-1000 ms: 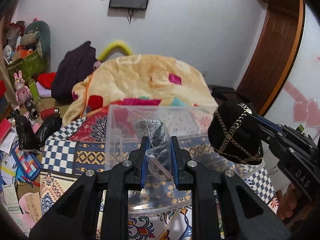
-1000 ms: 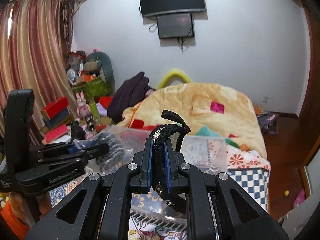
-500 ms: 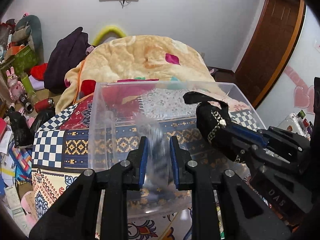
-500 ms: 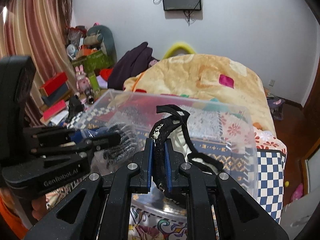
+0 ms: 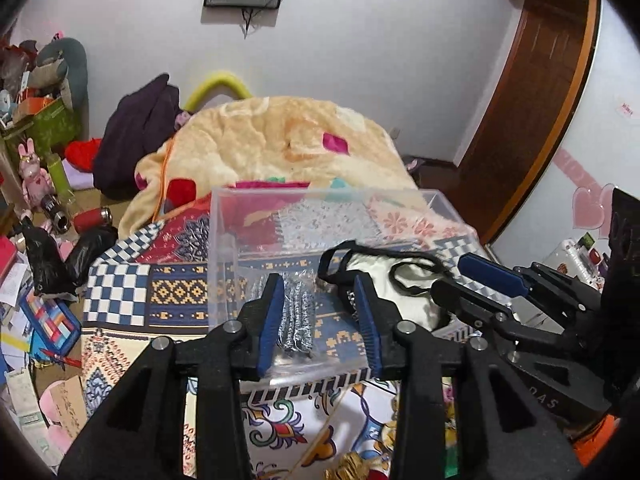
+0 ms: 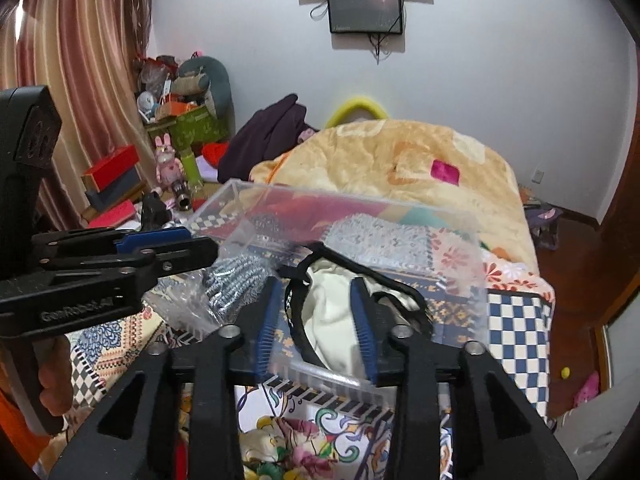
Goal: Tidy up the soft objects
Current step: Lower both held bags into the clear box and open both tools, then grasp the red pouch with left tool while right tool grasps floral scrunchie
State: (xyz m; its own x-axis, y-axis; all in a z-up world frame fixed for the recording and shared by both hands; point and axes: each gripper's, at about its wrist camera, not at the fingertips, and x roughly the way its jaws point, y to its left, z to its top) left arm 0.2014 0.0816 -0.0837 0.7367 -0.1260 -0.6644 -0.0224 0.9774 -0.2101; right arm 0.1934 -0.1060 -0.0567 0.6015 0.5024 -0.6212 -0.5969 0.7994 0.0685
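Note:
A clear plastic bin (image 5: 224, 248) sits on the patterned bedspread; it also shows in the right wrist view (image 6: 452, 240). Inside lie a grey knit item in a clear bag (image 5: 298, 316) and a black bag with cream lining (image 5: 384, 276). The same two show in the right wrist view, the knit item (image 6: 236, 284) and the bag (image 6: 324, 312). My left gripper (image 5: 318, 320) is open and empty above the knit item. My right gripper (image 6: 316, 328) is open and empty above the black bag. Each gripper shows in the other view, right (image 5: 472, 280) and left (image 6: 168, 248).
An orange blanket (image 5: 272, 148) is heaped behind the bin, with a dark purple garment (image 5: 136, 140) beside it. Toys, boxes and papers (image 5: 36, 216) crowd the left floor. A wooden door (image 5: 536, 92) stands at right. A screen (image 6: 364, 8) hangs on the wall.
Both grippers have opened. The left let go of the bagged knit item and the right let go of the black bag; both now lie in the bin.

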